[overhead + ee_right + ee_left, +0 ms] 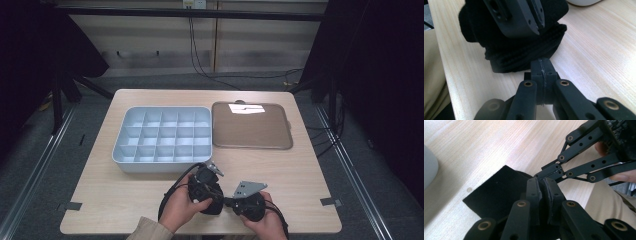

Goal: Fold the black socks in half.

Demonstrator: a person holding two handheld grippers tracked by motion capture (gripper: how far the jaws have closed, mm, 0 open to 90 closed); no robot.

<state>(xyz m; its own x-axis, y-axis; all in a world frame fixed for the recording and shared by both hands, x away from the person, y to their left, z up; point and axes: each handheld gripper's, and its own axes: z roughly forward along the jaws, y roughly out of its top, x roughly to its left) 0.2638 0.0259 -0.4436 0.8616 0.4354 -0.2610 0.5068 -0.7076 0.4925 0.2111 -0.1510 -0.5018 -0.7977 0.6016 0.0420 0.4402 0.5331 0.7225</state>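
Both grippers meet over a folded black fabric piece (524, 53) at the near edge of the pale wooden tabletop (280, 170). The left gripper (543, 182) has its jaws drawn nearly together with the dark cloth under its tips; whether a fold is caught between the pads is hard to tell, though the slim gap left there suggests a thin layer is nipped. The right gripper (541, 63) has its jaws pressed fully together, nothing visible between them, its tips just beside the front edge of the cloth, which lies in stacked folds flat on the wood.

From the high view, the left gripper (204, 192) and the right gripper (235, 202) are held nose to nose, a hand around each, close to the person's body. That pairing reads as a two-point handling of a limp thing: one tool to pin or lift, the other to tuck or steady.

Farther out, a light grey plastic organiser tray with many small square compartments (131, 165) sits in the middle-left of the tabletop, and a brown flat rectangular tray with a raised rim (252, 146) lies just beside it on the right. Both appear bare, probably set out as destinations for the cloth.
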